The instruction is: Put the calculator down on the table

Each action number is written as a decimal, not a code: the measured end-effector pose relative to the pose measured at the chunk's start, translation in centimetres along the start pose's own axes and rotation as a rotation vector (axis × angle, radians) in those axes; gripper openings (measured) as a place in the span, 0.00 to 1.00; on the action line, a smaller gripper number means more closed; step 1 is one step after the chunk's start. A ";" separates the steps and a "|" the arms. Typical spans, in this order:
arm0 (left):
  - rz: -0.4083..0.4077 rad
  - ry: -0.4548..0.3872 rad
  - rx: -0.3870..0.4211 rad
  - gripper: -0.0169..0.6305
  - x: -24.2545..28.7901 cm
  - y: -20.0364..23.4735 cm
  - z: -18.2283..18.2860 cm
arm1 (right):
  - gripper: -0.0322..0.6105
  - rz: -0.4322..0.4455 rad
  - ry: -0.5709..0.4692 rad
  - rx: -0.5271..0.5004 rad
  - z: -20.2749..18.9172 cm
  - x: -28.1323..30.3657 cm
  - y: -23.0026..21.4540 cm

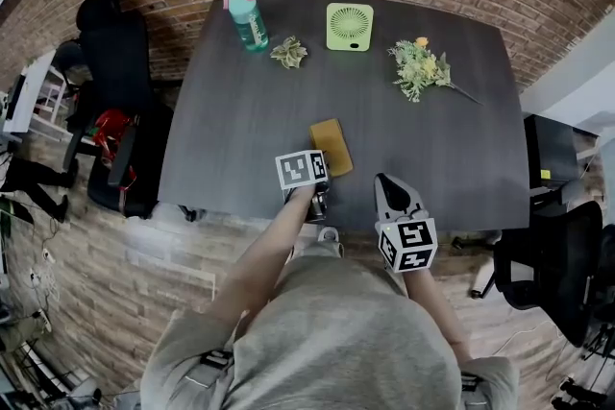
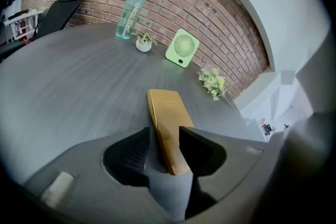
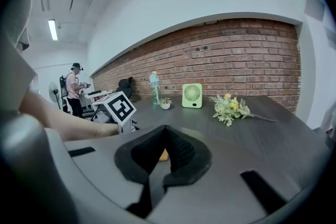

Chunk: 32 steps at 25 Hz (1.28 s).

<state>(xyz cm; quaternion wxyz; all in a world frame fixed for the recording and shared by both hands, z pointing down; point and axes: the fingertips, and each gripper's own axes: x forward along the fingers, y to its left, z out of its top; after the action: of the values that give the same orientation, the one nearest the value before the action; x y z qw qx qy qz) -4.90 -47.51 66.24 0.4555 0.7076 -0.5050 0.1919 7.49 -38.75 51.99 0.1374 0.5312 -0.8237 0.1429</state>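
A flat yellow-brown calculator [image 1: 331, 146] lies on the dark table [image 1: 240, 130], near its front edge. In the left gripper view the calculator [image 2: 167, 113] runs away from me, its near end between the jaws of my left gripper [image 2: 165, 134]. The jaws stand wide and do not seem to press on it. From above, the left gripper [image 1: 325, 176] sits at the calculator's near end, under its marker cube. My right gripper [image 1: 384, 180] hovers a little to the right at the table's front edge, shut and empty. A sliver of the calculator [image 3: 164, 155] shows past the right gripper [image 3: 167, 128].
At the back of the table stand a teal bottle [image 1: 247, 16], a small plant [image 1: 288, 51], a green fan [image 1: 349, 26] and a bunch of flowers [image 1: 420, 67]. Black chairs [image 1: 115, 62] stand left of the table. A person [image 3: 76, 89] stands far off.
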 end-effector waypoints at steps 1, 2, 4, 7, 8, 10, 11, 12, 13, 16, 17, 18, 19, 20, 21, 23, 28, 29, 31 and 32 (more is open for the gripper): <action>-0.001 -0.008 -0.001 0.29 -0.4 -0.1 0.0 | 0.05 0.000 -0.004 -0.001 0.1 -0.3 0.1; -0.002 -0.017 0.000 0.29 -0.8 -0.3 0.0 | 0.05 0.001 -0.008 -0.003 0.1 -0.6 0.2; -0.004 -0.035 0.001 0.29 -1.7 -0.7 -0.1 | 0.05 0.003 -0.016 -0.006 0.1 -1.4 0.5; -0.001 -0.059 0.010 0.24 -3.2 -1.4 -0.7 | 0.05 0.007 -0.022 -0.012 -0.1 -2.6 0.8; 0.000 -0.066 0.013 0.23 -3.8 -1.6 -0.9 | 0.05 0.008 -0.023 -0.013 -0.2 -3.0 1.0; -0.001 -0.078 0.015 0.19 -5.0 -2.1 -1.5 | 0.05 0.008 -0.026 -0.013 -0.5 -4.0 1.2; -0.002 -0.083 0.018 0.17 -5.7 -2.4 -1.9 | 0.05 0.009 -0.029 -0.013 -0.5 -4.6 1.3; -0.003 -0.088 0.022 0.16 -6.3 -2.7 -2.3 | 0.05 0.010 -0.032 -0.013 -0.7 -5.1 1.4; -0.004 -0.094 0.029 0.15 -7.0 -3.1 -2.8 | 0.05 0.011 -0.034 -0.012 -0.8 -5.7 1.5; -0.008 -0.119 0.054 0.11 -9.1 -4.0 -4.3 | 0.05 0.017 -0.037 -0.010 -1.5 -7.5 2.0; -0.010 -0.130 0.061 0.11 -9.9 -4.3 -4.8 | 0.05 0.021 -0.037 -0.010 -1.8 -8.0 2.2; -0.012 -0.141 0.066 0.10 -10.6 -4.6 -5.3 | 0.05 0.025 -0.038 -0.011 -2.1 -8.6 2.5; -0.015 -0.149 0.070 0.09 -11.3 -4.8 -5.8 | 0.05 0.030 -0.038 -0.011 -2.4 -9.1 2.8; -0.017 -0.155 0.072 0.09 -12.0 -5.0 -6.4 | 0.05 0.034 -0.038 -0.010 -2.7 -9.7 3.1; -0.019 -0.159 0.075 0.09 -12.7 -5.2 -7.1 | 0.05 0.039 -0.038 -0.009 -3.0 -10.2 3.5; -0.020 -0.166 0.085 0.08 -13.9 -5.6 -8.4 | 0.05 0.046 -0.039 -0.005 -3.6 -11.3 4.0; -0.024 -0.181 0.098 0.07 -16.6 -6.6 -11.2 | 0.05 0.056 -0.051 -0.004 -4.7 -14.0 4.8; -0.025 -0.185 0.100 0.07 -17.1 -6.8 -11.7 | 0.05 0.058 -0.053 -0.003 -4.9 -14.6 4.9; -0.026 -0.194 0.117 0.07 -17.9 -7.2 -12.9 | 0.05 0.060 -0.057 -0.003 -5.4 -15.6 5.2; -0.027 -0.198 0.129 0.07 -18.4 -7.4 -13.5 | 0.05 0.062 -0.058 -0.003 -5.6 -16.2 5.4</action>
<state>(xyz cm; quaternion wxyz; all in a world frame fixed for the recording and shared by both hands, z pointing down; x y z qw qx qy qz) -3.41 -25.71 56.33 0.3594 0.7577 -0.5245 0.1470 9.42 -20.95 50.58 0.1099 0.5092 -0.8435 0.1305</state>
